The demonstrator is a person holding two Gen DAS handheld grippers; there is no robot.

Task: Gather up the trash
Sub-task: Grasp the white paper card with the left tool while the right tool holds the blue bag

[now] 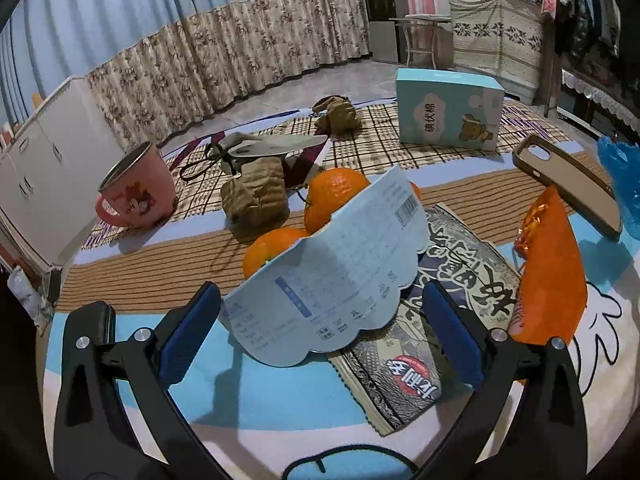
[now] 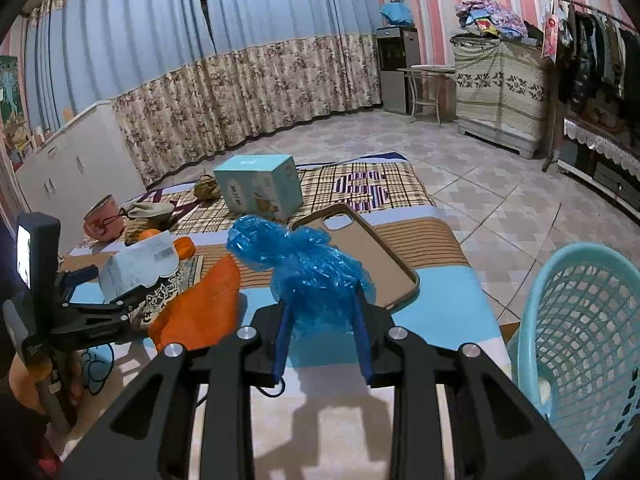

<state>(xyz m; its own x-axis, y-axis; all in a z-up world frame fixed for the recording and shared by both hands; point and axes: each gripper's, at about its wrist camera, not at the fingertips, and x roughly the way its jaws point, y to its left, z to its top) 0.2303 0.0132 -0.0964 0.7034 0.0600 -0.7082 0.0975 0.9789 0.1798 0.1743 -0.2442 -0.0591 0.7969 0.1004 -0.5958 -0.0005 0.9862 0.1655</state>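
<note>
My left gripper (image 1: 320, 332) is open, its blue pads either side of a curled light-blue paper card (image 1: 332, 276) that rests on the table; the card also shows in the right wrist view (image 2: 136, 268). My right gripper (image 2: 320, 340) is shut on a crumpled blue plastic bag (image 2: 308, 268), held just above the table. An orange wrapper (image 1: 552, 276) lies right of the left gripper and also shows in the right wrist view (image 2: 200, 308). A patterned snack packet (image 1: 432, 320) lies under the card. Crumpled brown paper (image 1: 256, 196) sits behind.
A turquoise mesh basket (image 2: 580, 344) stands right of the table. Oranges (image 1: 332, 196), a pink mug (image 1: 136, 188), a phone case (image 2: 360, 256), a light-blue box (image 1: 448, 108), a grey pouch (image 1: 264, 150) and more brown paper (image 1: 340, 114) lie on the table.
</note>
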